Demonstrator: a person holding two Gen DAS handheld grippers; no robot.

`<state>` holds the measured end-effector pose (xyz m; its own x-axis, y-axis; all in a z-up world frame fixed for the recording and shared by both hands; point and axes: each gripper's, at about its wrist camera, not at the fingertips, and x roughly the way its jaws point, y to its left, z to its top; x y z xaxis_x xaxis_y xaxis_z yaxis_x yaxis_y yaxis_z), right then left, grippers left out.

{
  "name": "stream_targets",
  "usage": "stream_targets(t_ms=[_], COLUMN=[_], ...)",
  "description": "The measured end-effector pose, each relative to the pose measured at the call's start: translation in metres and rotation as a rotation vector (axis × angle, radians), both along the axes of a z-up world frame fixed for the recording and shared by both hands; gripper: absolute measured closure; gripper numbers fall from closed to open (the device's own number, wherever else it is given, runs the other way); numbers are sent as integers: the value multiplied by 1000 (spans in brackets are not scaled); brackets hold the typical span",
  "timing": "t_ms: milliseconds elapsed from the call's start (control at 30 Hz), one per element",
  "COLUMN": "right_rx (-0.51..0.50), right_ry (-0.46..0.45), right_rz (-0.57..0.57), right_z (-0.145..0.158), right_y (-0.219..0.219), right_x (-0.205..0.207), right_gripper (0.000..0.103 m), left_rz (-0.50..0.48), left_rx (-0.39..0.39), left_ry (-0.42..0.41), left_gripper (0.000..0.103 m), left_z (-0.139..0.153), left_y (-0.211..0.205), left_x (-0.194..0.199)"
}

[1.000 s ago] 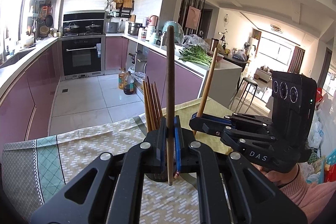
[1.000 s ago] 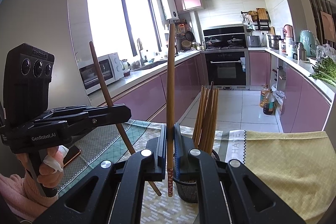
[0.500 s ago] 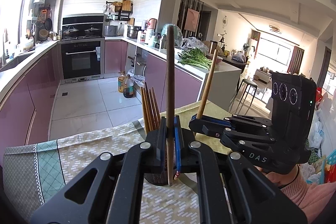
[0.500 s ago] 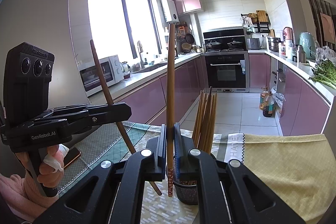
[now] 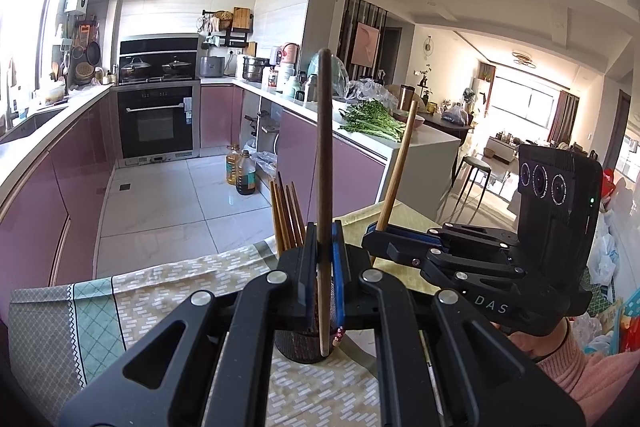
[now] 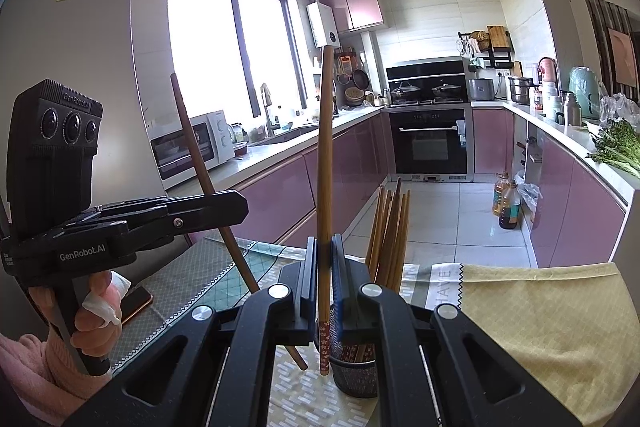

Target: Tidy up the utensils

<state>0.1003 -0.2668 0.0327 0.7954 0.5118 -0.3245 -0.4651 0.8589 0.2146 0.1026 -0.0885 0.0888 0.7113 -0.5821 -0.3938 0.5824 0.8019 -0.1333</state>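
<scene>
Holder (image 6: 356, 371): several chopsticks (image 6: 390, 231) already in. Your left gripper (image 5: 324, 267) pinches one dark chopstick (image 5: 323, 155); your right gripper (image 6: 323, 279) pinches another (image 6: 325, 167). Both left to drop in.

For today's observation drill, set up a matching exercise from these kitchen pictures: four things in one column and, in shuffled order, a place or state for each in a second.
Things:
1. dark chopstick
2. bamboo chopstick
3. mesh holder
4. phone

Places or states:
A. lying flat on the tablecloth
B. clamped upright in the left gripper
C. standing with a bunch of chopsticks inside
D. clamped upright in the right gripper

Pairs: 1-B, 2-D, 3-C, 4-A
</scene>
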Motion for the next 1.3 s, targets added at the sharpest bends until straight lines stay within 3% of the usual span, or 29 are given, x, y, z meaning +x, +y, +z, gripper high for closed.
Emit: stream_targets(t_ms=[1300], right_rx=[-2], right_ry=[-22], right_rz=[-12], right_z=[13], right_y=[-1], right_x=[1], right_gripper=[97], left_rz=[3], left_rx=[-13], left_ry=[-38], left_gripper=[96], left_z=[12], left_y=[-6], left_x=[4])
